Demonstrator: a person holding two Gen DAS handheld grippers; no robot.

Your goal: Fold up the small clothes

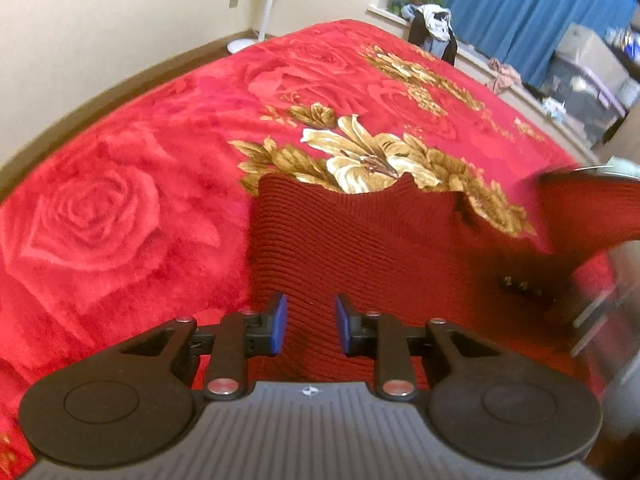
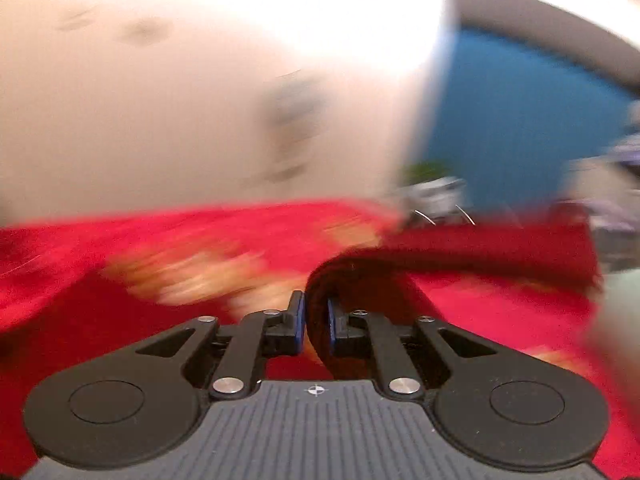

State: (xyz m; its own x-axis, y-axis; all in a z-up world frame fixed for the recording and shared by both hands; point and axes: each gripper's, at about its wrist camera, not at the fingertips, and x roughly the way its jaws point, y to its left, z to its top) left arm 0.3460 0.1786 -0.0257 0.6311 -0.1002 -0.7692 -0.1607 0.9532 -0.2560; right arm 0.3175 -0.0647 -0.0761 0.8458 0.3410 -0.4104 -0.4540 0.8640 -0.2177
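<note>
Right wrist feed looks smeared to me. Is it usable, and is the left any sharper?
Right wrist view: heavy motion blur, wall blown out; only the right gripper, shut on the dark red knit, reads. Left wrist view: mostly sharp, fisheye-curved bed blanket, blur only at the right edge; left gripper open.

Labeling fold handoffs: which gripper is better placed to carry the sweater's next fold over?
Right. The right gripper is already shut on a lifted part of the dark red knit sweater. The left gripper is open above the sweater's body on the red floral blanket, holding nothing.
</note>
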